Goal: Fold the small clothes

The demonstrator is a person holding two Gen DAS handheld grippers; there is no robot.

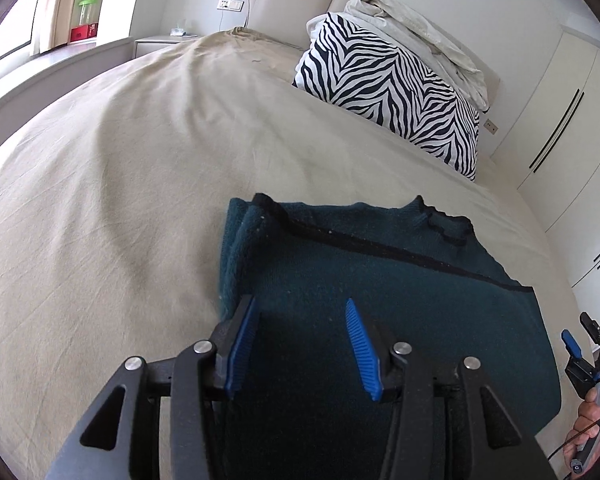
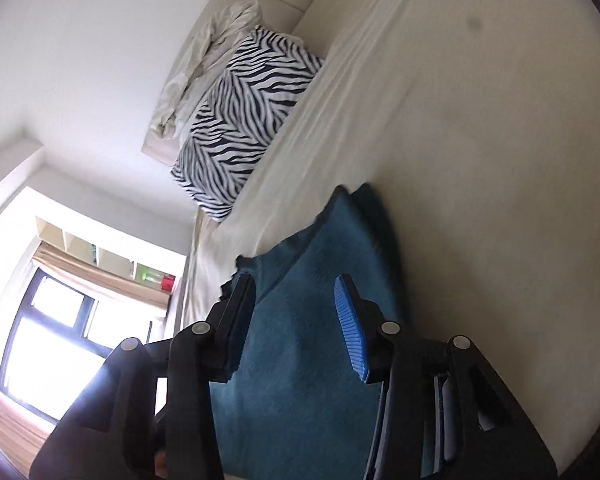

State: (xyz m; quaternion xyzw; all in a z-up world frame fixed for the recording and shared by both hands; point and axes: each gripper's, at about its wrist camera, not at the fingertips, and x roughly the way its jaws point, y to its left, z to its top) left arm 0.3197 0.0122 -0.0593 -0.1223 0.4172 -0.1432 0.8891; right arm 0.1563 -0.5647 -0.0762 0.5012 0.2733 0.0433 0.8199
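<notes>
The folded teal sweater (image 1: 380, 280) lies near the bed's (image 1: 140, 200) near edge. Both the left gripper (image 1: 300, 344) and right gripper (image 2: 296, 328) hover jaws apart, empty; snagging one layer could undo the fold.

Left gripper (image 1: 302, 312) points downward, its blue pads (image 1: 242, 344) apart. Right gripper (image 2: 296, 292) is rolled sideways, jaws parted, empty.
</notes>
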